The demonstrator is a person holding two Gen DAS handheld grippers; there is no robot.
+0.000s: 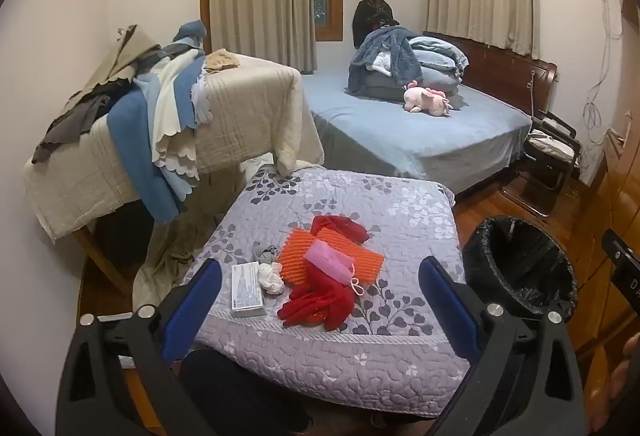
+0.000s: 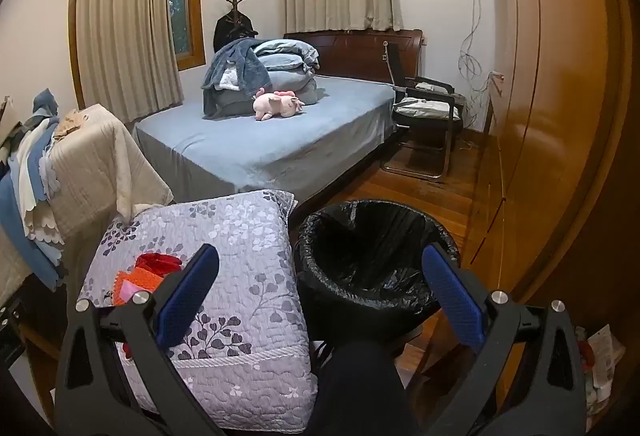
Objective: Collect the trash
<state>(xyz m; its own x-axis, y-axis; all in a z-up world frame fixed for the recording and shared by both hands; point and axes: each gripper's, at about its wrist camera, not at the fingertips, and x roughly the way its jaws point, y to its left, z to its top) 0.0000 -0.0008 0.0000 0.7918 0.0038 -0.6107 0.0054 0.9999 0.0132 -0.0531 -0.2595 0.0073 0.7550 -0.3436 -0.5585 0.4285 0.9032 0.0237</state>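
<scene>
On a purple floral quilt-covered surface lies a heap of litter: a white printed box, a crumpled white wad, a small grey scrap, orange ridged foam, a pink packet and red mesh. My left gripper hovers over the near edge, open and empty, its blue pads either side of the heap. A bin with a black liner stands right of the quilt. My right gripper is open and empty above the bin's near rim.
A draped table piled with blue, cream and grey cloths stands left. A blue bed with folded bedding and a pink plush toy is behind. A black chair and a wooden wardrobe are on the right, above wood floor.
</scene>
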